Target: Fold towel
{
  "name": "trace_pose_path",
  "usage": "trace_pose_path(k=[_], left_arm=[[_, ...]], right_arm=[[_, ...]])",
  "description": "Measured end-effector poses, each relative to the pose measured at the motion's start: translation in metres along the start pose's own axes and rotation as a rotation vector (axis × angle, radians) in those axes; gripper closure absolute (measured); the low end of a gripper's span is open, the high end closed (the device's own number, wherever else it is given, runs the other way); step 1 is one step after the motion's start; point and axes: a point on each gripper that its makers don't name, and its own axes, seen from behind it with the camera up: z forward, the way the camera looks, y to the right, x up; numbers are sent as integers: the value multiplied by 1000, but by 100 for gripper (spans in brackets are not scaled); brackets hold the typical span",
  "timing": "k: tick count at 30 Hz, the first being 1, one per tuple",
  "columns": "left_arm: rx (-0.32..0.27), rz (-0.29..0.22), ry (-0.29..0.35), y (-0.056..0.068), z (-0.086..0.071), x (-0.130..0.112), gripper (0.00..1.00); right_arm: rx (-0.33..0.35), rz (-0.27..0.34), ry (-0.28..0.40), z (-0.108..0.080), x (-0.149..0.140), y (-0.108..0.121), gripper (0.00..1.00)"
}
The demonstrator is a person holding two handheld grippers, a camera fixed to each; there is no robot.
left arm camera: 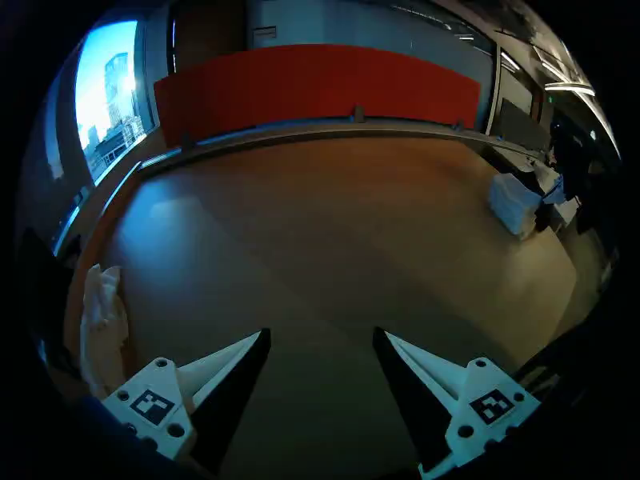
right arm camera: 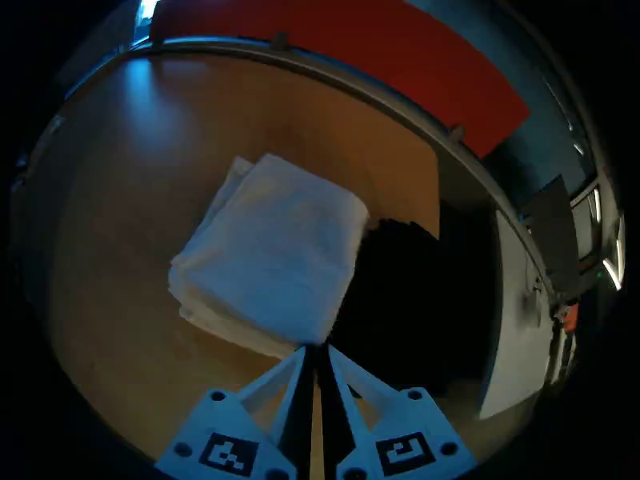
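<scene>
One white towel (right arm camera: 272,256), folded thick, on table (right arm camera: 120,176) | right gripper (right arm camera: 318,350) narrow at its corner | left gripper (left arm camera: 322,336) wide

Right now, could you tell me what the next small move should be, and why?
Probably open the right gripper and ease it back. The towel already lies folded in a neat stack on the table, and the gripper, shut, sits at its near corner; whether it pinches cloth I cannot tell. The left gripper is open.

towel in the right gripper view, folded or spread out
Folded: the towel lies on the table as a compact rectangle, with stacked layers showing along its left and lower edges.
</scene>
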Motion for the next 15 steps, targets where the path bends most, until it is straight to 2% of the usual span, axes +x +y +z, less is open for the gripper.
trace_pose_path(k=[15], left_arm=[[-1,1,-1,-1,-1,-1,5]], right_arm=[[-9,13,3,-1,-4,-1,94]])
